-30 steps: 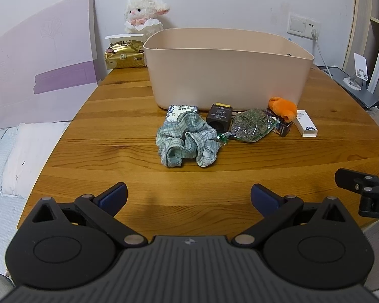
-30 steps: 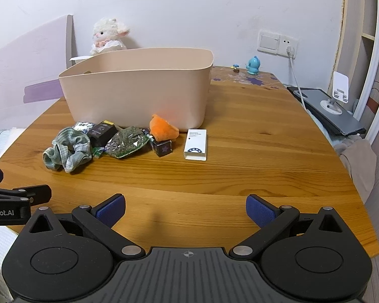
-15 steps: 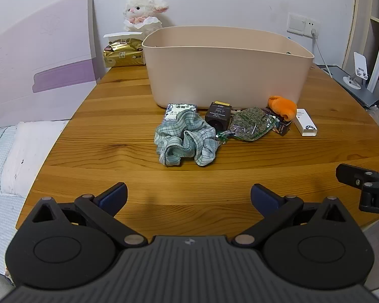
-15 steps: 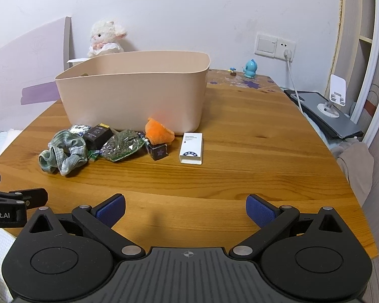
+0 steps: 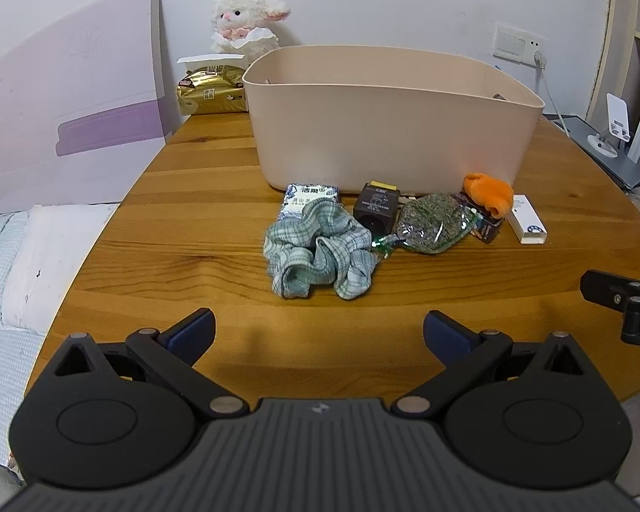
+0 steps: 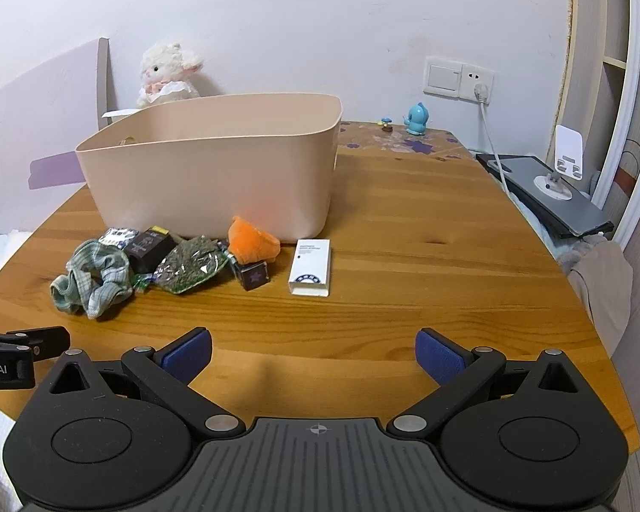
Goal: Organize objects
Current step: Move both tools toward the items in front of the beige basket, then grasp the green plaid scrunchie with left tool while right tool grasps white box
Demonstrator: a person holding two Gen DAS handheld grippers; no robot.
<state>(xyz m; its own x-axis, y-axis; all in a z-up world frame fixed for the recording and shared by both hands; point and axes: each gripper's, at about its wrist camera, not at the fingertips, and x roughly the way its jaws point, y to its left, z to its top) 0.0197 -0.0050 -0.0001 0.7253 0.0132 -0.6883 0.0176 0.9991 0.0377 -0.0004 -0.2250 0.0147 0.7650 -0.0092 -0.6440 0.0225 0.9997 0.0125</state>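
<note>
Worktop [image 5: 192, 222]: your items line up before the beige bin [image 5: 388, 128].
Row: checked cloth [image 5: 318, 251], black box [image 5: 376, 209], herb packet [image 5: 435, 222], orange toy [image 5: 488, 192], white box [image 5: 527, 224].
Left tongs [image 5: 318, 333]: spread wide, empty.
Right tongs [image 6: 313, 352]: spread wide, empty.

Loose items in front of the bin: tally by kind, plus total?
Cloth: 1, checked rag
Boxes: 3, black, white, dark starred
Packets: 2, blue-white, green foil
Orange soft item: 1
Total: 7, all outside the bin.
</note>
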